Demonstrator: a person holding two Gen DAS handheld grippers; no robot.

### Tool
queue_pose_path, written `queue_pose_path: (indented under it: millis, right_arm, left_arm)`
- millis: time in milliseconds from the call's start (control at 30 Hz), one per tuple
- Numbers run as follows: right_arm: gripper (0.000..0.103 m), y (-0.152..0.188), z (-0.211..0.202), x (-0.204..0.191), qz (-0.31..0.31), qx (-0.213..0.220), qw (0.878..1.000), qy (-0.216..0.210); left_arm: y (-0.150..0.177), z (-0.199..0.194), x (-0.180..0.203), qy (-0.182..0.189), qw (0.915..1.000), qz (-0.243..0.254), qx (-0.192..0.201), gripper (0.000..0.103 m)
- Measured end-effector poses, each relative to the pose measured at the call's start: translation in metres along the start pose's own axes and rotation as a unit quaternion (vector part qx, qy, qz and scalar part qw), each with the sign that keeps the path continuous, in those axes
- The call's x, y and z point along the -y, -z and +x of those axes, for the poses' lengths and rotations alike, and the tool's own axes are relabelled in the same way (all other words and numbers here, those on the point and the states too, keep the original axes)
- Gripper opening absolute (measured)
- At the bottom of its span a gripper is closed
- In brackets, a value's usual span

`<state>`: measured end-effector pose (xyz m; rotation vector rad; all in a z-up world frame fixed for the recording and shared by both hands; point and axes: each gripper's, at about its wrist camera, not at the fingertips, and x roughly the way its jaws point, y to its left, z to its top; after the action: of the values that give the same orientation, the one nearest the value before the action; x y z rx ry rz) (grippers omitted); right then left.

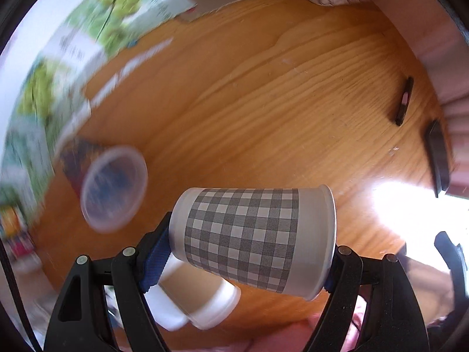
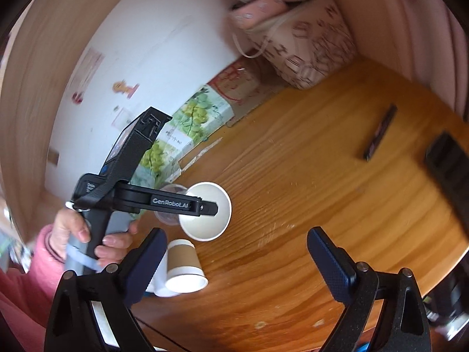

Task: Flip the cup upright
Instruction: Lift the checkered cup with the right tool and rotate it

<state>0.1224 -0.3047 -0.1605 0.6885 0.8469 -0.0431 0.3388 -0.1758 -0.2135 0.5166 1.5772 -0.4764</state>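
My left gripper (image 1: 249, 252) is shut on a white paper cup with a grey checked pattern (image 1: 252, 234). It holds the cup on its side above the wooden table (image 1: 263, 94), base to the left and rim to the right. In the right wrist view the same cup (image 2: 209, 226) shows its open mouth toward the camera, held by the left gripper's fingers (image 2: 205, 206). My right gripper (image 2: 234, 264) is open and empty, low over the table near its front edge.
A brown-sleeved paper cup (image 2: 184, 267) stands upside down on the table below the held cup, next to a white cup (image 1: 167, 314). A clear plastic cup (image 1: 114, 187) sits left. Green printed boxes (image 2: 190, 120), a patterned bag (image 2: 310, 47) and two dark objects (image 2: 379, 132) line the table's edges.
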Motion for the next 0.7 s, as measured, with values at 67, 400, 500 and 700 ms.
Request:
queue_pose_path:
  millis: [67,400,500,700]
  right_arm:
    - [0.097,-0.001,-0.001,-0.003,-0.023,-0.002,1.0,0.006]
    - [0.097,0.015,-0.005,-0.019,-0.099,0.006,0.995,0.019]
    - [0.097,0.024,-0.008,-0.025,-0.12,0.005,0.992,0.024]
    - [0.097,0.045,-0.01,-0.039,-0.156,0.003,0.988,0.016]
  left_arm:
    - [0.006,0.0,-0.009,0.021,0.9993,-0.032,-0.003,0.083]
    - [0.061,-0.013,-0.053,0.122,0.9702,-0.209,0.01,0.083]
    - [0.088,-0.023,-0.043,0.134,0.9604,-0.244,0.013,0.082]
    - [0.136,-0.02,-0.048,0.217,0.9188,-0.33,0.013,0.082]
